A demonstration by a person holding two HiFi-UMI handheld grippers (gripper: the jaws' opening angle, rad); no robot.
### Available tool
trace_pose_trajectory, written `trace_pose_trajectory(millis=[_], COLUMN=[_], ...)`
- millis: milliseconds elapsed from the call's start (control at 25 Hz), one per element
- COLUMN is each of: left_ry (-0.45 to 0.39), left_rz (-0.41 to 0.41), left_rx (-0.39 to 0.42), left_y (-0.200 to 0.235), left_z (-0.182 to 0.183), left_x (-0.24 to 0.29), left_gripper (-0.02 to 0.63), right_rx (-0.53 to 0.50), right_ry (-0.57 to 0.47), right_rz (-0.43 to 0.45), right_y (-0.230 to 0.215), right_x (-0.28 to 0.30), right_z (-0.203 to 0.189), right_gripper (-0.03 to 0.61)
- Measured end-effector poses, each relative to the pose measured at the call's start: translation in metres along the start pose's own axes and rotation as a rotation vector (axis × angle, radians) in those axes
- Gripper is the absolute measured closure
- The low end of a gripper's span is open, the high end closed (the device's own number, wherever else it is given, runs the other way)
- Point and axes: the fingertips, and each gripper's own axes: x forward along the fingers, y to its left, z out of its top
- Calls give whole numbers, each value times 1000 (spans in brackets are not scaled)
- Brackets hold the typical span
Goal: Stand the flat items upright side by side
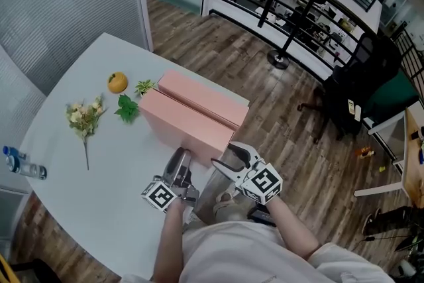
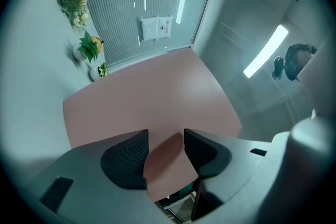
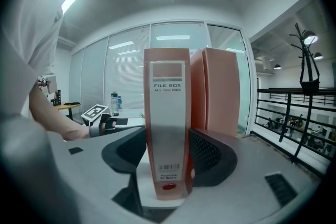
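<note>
Two pink file boxes stand upright side by side on the white table [image 1: 73, 209]. The near box [image 1: 182, 122] touches the far box [image 1: 199, 93] along its long face. My left gripper [image 1: 180, 157] is at the near box's near end, and its pads close on a pink corner [image 2: 165, 147]. My right gripper [image 1: 228, 159] is shut on the same box's labelled spine [image 3: 167, 113], one pad on each side. The far box [image 3: 220, 86] shows just behind the spine on the right.
An orange [image 1: 118, 82], a small green plant [image 1: 144, 85], a leaf [image 1: 127, 108] and a flower sprig [image 1: 85, 117] lie left of the boxes. A water bottle [image 1: 23, 166] lies at the table's left edge. A black chair [image 1: 361, 86] stands on the wooden floor.
</note>
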Motion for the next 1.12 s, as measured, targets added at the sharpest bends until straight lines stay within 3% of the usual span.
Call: trace_pose_trajectory(millis=[1120], left_ry=[41], left_rz=[-6], left_rx=[-12], left_y=[-5], left_z=[-6], left_x=[6], left_gripper=[411], right_rx=[-1], right_ry=[-10], right_rz=[-10], right_y=[-9], right_x=[-2], right_z=[1], right_gripper=[310])
